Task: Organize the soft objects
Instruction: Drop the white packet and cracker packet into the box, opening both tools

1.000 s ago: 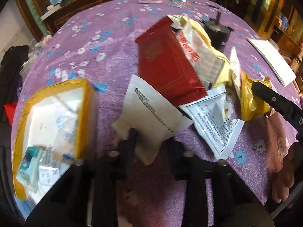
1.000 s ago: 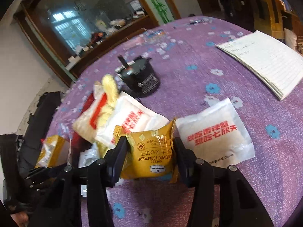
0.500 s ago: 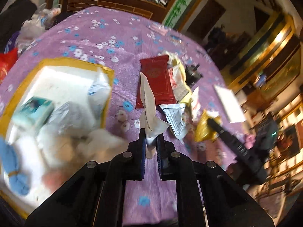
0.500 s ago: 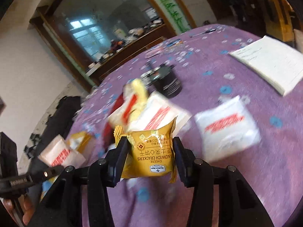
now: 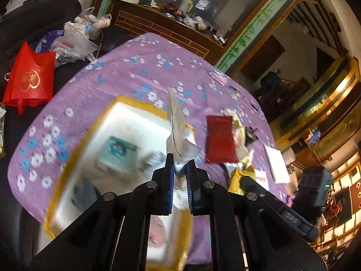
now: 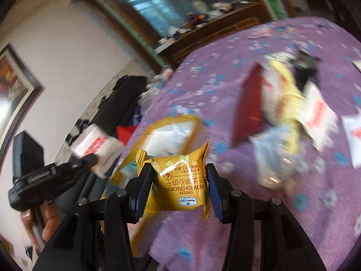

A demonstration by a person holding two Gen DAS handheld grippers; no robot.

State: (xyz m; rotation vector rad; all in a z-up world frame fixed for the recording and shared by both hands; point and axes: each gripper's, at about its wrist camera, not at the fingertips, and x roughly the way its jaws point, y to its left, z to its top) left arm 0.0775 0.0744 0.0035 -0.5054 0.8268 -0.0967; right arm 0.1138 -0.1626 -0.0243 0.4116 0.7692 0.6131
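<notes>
My left gripper is shut on a white snack packet and holds it in the air over the yellow-rimmed white box; it also shows in the right wrist view. My right gripper is shut on a yellow cheese sandwich cracker packet, lifted above the table near the box. The box holds a teal packet and other blurred soft items. A pile of packets, with a dark red one, lies right of the box.
The round table has a purple flowered cloth. A white notebook and a small black object lie beyond the pile. A red bag and plastic bags sit off the table's left edge.
Both grippers have lifted their packets off the table and swung left toward the box. The left gripper closed on the white packet a second ago.
</notes>
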